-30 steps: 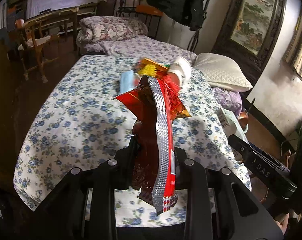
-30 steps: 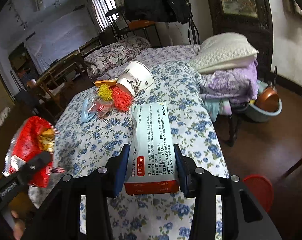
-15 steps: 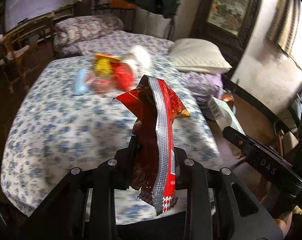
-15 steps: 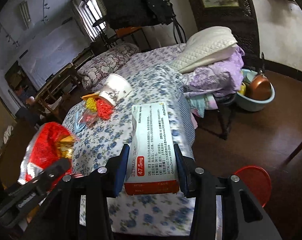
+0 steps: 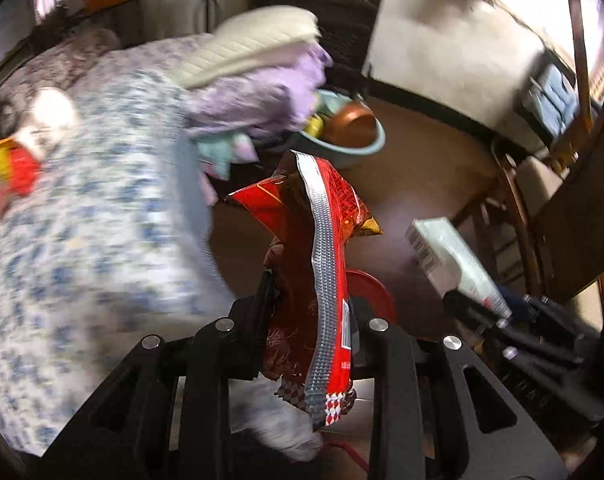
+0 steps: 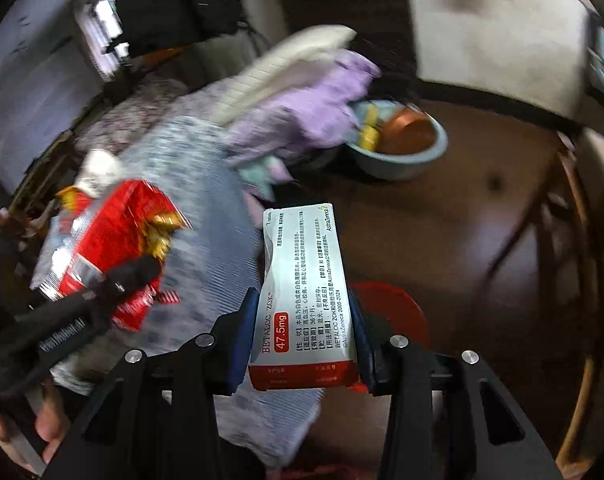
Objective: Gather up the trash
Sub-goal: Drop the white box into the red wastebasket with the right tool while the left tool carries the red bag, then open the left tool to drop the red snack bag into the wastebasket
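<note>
Trash in both tongs at this moment: red snack wrapper (image 5: 313, 280) clamped upright between the left tongs (image 5: 309, 320), white medicine box (image 6: 305, 300) clamped lengthwise between the right tongs (image 6: 302, 336). Both carried above the dark floor, beside the edge of the bed (image 5: 82, 240) with the flowered sheet. More trash on the bed, far side: a white paper cup (image 5: 50, 114) and some red and yellow scraps (image 5: 10, 164), blurred. Red round bin (image 6: 385, 308) on the floor, partly hidden behind the box, and behind the wrapper in the left view.

Step in hand, probably: bringing both pieces over the bin. Advice for doing it well: lower each piece over the opening before parting the tongs, one side after the other. Wrapper light and floppy, likely to drift aside or stick to a finger, so release low. Box stiff, should fall straight. Blue basin (image 6: 397, 152) with the copper pot nearby; not to be confused with the bin.
</note>
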Tool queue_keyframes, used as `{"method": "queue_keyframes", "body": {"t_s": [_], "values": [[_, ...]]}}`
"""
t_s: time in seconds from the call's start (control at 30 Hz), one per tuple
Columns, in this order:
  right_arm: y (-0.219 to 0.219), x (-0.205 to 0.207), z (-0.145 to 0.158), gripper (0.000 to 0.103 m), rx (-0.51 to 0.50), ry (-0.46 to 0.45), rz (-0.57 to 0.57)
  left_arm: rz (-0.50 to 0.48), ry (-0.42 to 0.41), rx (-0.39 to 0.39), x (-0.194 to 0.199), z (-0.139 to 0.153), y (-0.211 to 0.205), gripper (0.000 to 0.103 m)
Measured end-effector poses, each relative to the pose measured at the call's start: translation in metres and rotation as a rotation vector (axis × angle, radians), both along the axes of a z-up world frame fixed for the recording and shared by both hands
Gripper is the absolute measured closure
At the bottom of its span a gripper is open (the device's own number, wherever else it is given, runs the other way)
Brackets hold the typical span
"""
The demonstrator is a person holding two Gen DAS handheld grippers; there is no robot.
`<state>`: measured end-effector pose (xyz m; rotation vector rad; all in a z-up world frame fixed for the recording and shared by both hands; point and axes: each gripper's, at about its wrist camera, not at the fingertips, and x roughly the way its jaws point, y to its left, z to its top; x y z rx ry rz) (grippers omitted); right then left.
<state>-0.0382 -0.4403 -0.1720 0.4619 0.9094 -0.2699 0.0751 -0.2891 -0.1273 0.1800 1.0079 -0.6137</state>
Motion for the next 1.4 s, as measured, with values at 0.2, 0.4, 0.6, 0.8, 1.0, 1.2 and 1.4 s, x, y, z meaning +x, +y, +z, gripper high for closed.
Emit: {"method": "queue_keyframes", "body": {"t_s": [0.2,0.4,0.6,0.8,1.0,1.2,1.4], "values": [[-0.034,-0.004,-0.063,0.060,0.084,0.094,-0.067,-0.013,0.093,0.047,0.010,-0.056,-0.052,0.074],[-0.043,0.010,-0.132,0.060,0.144,0.197,-0.075,0.003,0.181,0.066,0.017,-0.110,-0.061,0.074],[-0.050,0.028,-0.192,0.060,0.177,0.290,-0.097,-0.012,0.208,0.103,0.023,-0.134,-0.068,0.074],[-0.054,0.043,-0.225,0.029,0.127,0.339,-0.124,-0.030,0.230,0.132,0.025,-0.154,-0.078,0.073],[-0.058,0.029,-0.239,0.029,0.166,0.420,-0.098,-0.048,0.271,0.178,0.027,-0.179,-0.089,0.073],[-0.069,-0.005,-0.230,0.029,0.190,0.412,-0.136,-0.119,0.273,0.194,0.018,-0.187,-0.102,0.073],[-0.071,-0.016,-0.220,0.029,0.185,0.412,-0.139,-0.179,0.350,0.191,0.012,-0.203,-0.110,0.072]]}}
